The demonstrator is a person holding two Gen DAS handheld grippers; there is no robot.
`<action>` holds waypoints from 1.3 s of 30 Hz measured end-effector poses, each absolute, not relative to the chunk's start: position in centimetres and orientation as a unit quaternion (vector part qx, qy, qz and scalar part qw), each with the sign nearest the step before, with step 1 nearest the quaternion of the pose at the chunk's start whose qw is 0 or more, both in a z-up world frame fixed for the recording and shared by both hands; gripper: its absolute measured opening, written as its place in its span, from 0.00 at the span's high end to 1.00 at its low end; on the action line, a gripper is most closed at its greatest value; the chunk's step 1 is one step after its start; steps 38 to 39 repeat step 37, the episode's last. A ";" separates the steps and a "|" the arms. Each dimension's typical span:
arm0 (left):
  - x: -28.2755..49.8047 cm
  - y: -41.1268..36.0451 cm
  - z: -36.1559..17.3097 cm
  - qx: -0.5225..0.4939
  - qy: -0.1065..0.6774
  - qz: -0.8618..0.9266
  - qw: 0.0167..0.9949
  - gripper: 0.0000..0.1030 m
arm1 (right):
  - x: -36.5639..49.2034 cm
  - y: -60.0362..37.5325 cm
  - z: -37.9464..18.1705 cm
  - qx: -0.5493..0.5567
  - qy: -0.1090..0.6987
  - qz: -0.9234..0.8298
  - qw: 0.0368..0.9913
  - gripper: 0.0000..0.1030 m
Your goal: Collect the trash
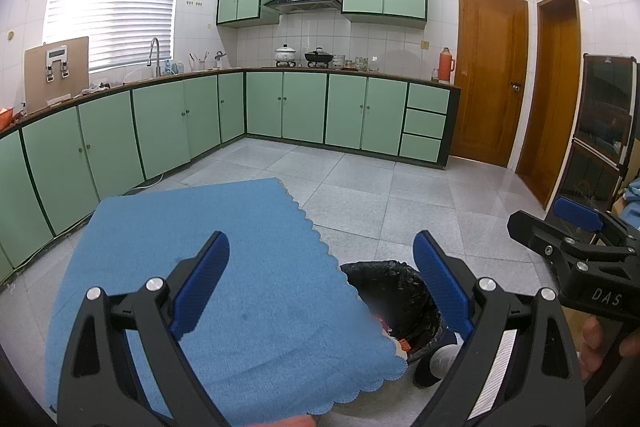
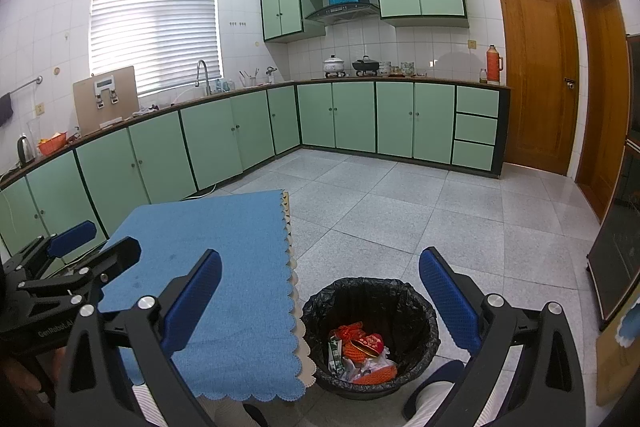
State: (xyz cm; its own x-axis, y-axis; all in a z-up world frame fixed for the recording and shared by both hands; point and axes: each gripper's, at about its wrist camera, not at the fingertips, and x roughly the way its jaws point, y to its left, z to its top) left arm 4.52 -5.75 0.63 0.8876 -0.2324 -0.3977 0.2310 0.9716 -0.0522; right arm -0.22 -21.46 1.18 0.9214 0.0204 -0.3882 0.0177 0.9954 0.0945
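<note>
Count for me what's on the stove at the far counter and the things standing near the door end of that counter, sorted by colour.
White: 1, the lidded pot
Black: 1, the wok with its lid
Orange: 1, the tall thermos flask
Total: 3. The small bowls and jars between them are too tiny to count reliably.

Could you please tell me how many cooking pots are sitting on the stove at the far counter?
2: a white lidded pot on the left burner and a black lidded pot just to its right, beneath the range hood. None appear hidden.
</note>
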 end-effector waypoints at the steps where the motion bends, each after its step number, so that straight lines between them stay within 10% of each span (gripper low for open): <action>1: 4.5 -5.7 0.6 -0.002 0.205 -0.119 0.971 0.13 | -0.2 -21.5 1.2 0.048 0.198 0.001 0.979 0.06; 39: 5.6 -5.0 -0.1 -0.002 0.215 -0.117 0.970 0.13 | 0.3 -21.1 -0.2 0.052 0.205 0.002 0.977 0.06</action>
